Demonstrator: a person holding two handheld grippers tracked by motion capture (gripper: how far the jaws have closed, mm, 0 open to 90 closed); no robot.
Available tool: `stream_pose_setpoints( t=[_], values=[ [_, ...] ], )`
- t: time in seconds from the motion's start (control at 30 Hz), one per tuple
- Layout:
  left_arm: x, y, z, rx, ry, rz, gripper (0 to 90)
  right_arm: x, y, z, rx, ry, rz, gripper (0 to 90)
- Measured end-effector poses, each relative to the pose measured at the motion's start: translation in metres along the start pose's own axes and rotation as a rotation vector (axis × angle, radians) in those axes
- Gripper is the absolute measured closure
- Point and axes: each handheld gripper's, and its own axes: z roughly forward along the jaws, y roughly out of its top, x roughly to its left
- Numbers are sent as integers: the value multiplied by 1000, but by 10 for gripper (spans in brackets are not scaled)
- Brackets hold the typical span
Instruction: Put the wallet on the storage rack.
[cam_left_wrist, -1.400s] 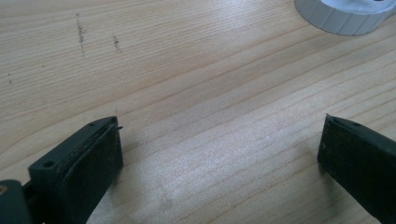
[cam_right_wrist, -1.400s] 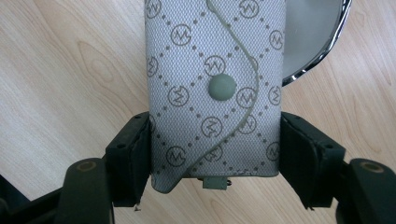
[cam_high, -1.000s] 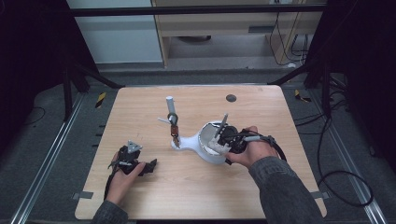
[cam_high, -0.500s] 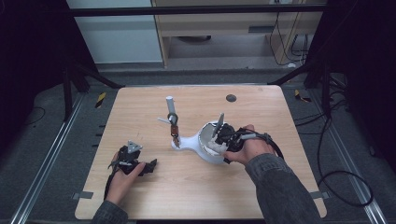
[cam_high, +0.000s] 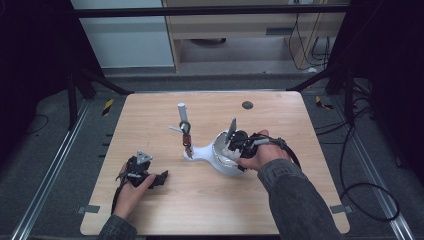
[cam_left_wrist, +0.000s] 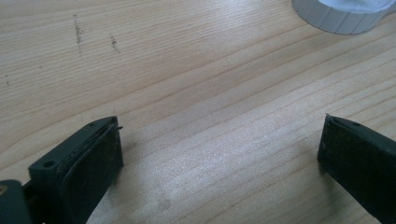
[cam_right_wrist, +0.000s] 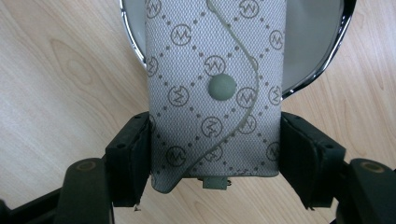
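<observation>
Holding: the grey patterned pouch (cam_right_wrist: 215, 93) sits squarely between the jaws of the right gripper (cam_right_wrist: 215, 154), one black pad pressed to each long side, so the jaws are closed on it about as wide as the pouch itself.
Pouch surface: woven grey fabric printed with ringed letter marks and dotted diamonds, a curved flap seam and a round grey snap just ahead of the pads; a small grey tab sticks out at the end nearest the gripper body.
Pouch position: it runs straight out along the gripper's line, its far end lying over the white bowl-shaped stand (cam_right_wrist: 322, 51) with a shiny dark rim directly ahead of the jaws.
From above: the right gripper (cam_high: 235, 142) is in the person's right hand (cam_high: 262, 155), held over that white stand (cam_high: 220, 162); the pouch shows there as a grey strip (cam_high: 232, 128) rising from it.
Stand neighbours: beyond the stand, on the side away from the right hand, a short white post (cam_high: 182, 110) with a small dark and brown piece (cam_high: 186, 135) hanging by it.
Left gripper: (cam_high: 142, 172) resting low on the wooden table (cam_high: 280, 115), well apart from the stand; in its own view the jaws of the left gripper (cam_left_wrist: 219, 154) stand wide apart with bare wood between them.
Ahead of left gripper: a ribbed white rim (cam_left_wrist: 343, 16) at the far edge.
</observation>
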Motion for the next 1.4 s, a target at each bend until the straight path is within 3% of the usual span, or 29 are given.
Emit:
stream_pose_setpoints(
  t=[0.83, 1.4],
  values=[
    [-1, 0, 0, 0, -3, 2, 0, -1, 20, 13, 25, -40, -28, 311],
    [-1, 1, 0, 1, -7, 6, 0, -1, 26, 18, 23, -26, -30, 309]
  ],
)
